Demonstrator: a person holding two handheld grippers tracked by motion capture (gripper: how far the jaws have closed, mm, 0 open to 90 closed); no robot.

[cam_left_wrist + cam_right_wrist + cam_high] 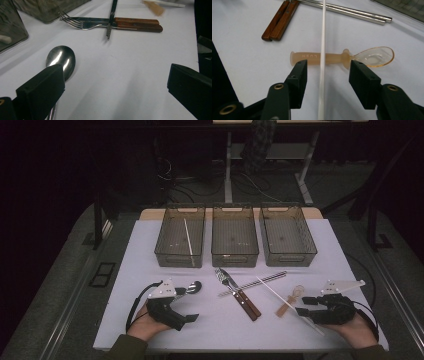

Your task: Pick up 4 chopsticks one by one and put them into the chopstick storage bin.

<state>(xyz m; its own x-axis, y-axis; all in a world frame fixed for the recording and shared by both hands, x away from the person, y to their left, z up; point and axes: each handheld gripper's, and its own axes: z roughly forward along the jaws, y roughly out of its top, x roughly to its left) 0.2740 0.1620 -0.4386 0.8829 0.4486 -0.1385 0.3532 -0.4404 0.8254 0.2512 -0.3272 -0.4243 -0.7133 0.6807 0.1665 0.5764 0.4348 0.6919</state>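
My right gripper (303, 306) (329, 66) is open at the table's front right. A white chopstick (280, 296) (322, 50) runs lengthwise between its jaws, lying across the handle of an amber plastic spoon (290, 302) (372, 56). My left gripper (188, 305) (112, 75) is open at the front left. A metal spoon (193, 287) (61, 58) lies beside one jaw, which hides its handle. A fork (220, 275) (75, 23) and knife with wooden handles (248, 305) (137, 21) (279, 22) lie mid-table, crossed by metal chopsticks (255, 283) (111, 15) (352, 12).
Three smoky plastic bins stand in a row at the back: the left bin (172, 256) holds a white chopstick (188, 236); the middle bin (235, 257) and right bin (289, 259) look bare. The white table cover (215, 325) ends close behind both hands.
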